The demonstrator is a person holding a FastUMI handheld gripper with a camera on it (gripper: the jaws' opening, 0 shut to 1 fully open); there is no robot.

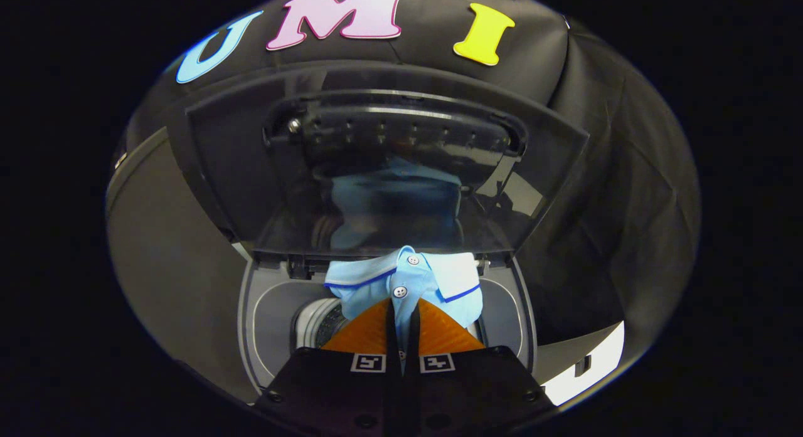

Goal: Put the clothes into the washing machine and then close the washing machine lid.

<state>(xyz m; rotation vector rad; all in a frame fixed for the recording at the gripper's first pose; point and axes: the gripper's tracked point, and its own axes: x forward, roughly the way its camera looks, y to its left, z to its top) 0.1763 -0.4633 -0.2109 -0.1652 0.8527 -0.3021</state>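
A light blue shirt (433, 280) with a white collar and buttons hangs from my gripper (401, 305), whose two fingers are pressed together on its button placket. The shirt is held over the round drum opening (323, 324) of a grey top-loading washing machine (266, 311). The machine's dark see-through lid (251, 167) stands raised behind the shirt and mirrors the blue cloth. The shirt's lower part is hidden behind my fingers.
Black cloth walls close in behind and on both sides of the machine. A pale strip (590, 368) lies low to the right of the machine. The raised lid leans over the far side of the opening.
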